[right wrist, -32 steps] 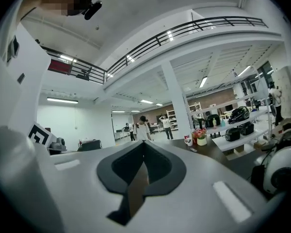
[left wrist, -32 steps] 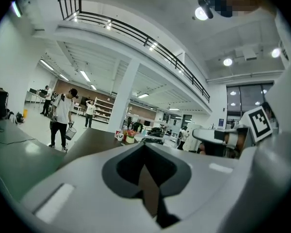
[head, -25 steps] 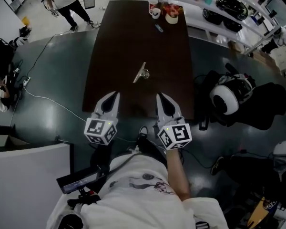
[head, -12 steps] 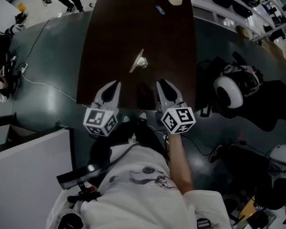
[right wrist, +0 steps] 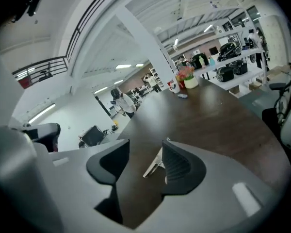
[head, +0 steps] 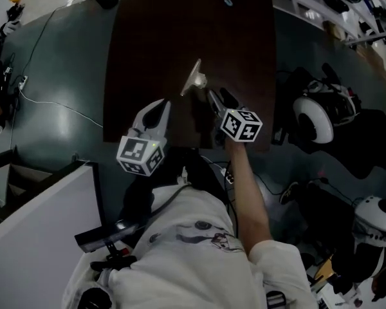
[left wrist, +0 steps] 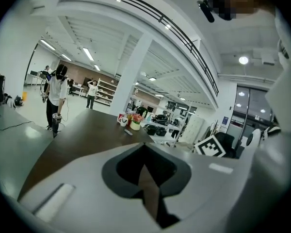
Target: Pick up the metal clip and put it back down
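Observation:
The metal clip (head: 194, 81) lies on the dark brown table (head: 148, 37), one silver arm tilted up. My right gripper (head: 217, 97) reaches over the table's near edge, its tips just short of the clip. In the right gripper view the clip (right wrist: 154, 165) rests on the wood ahead of the right gripper (right wrist: 145, 147), partly behind the right-hand jaw. Those jaws have just been opening, and neither pad touches the clip. My left gripper (head: 162, 106) hovers at the near edge, left of the clip, shut and empty. Its tips meet in the left gripper view (left wrist: 144, 145).
Mugs and a small flower pot (right wrist: 183, 83) stand at the table's far end. A chair with a white headset (head: 315, 118) sits to the right. A cable (head: 51, 105) runs over the dark floor on the left. People (left wrist: 56, 98) stand beyond the table.
My right gripper has moved forward and down over the table edge toward the clip, and its jaws have parted. The left gripper has edged forward and stays shut. The clip has not moved.

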Available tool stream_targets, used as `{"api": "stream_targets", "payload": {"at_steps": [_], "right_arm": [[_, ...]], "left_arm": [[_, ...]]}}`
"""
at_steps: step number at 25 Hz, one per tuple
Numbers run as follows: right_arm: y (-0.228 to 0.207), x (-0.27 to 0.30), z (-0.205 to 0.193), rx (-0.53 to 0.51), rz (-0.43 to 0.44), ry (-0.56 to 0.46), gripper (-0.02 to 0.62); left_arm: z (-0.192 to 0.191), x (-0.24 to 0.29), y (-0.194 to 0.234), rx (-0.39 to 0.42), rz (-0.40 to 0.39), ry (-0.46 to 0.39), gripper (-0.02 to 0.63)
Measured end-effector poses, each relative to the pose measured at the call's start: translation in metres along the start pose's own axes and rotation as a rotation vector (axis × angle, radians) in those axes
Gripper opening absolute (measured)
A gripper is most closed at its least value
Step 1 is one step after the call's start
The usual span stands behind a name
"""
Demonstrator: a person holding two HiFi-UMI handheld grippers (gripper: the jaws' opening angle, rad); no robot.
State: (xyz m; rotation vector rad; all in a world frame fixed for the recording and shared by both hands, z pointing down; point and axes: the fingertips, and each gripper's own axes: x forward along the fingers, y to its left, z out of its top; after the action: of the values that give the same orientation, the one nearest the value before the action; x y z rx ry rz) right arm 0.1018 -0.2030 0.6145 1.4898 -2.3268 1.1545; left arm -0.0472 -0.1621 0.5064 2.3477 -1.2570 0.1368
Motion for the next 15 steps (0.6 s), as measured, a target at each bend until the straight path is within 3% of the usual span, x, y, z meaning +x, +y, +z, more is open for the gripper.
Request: {"api": "stream_targets", "payload": {"at_steps": [3,9,12,15], "right_arm": [[-0.017,0.032,-0.021,-0.078,-0.023,0.108,0.227],[-0.037,0.075,-0.062,-0.453,0.016,0.343,0.322],[-0.046,0.087,-0.076,-0.620,0.051,0.448,0.339],[-0.051,0.097,-0.080,-0.712,0.091,0.502,0.339]], "left_arm": [[-0.005,0.010,0.009,-0.020,-0.014,0.030,-0.003],[-0.017,0.017,0.030,-0.044,-0.008,0.083,-0.003],[-0.019,0.019,0.037,-0.044,0.001,0.105,-0.003],[-0.021,0.021,0.041,-0.046,0.004,0.125,-0.003]]}}
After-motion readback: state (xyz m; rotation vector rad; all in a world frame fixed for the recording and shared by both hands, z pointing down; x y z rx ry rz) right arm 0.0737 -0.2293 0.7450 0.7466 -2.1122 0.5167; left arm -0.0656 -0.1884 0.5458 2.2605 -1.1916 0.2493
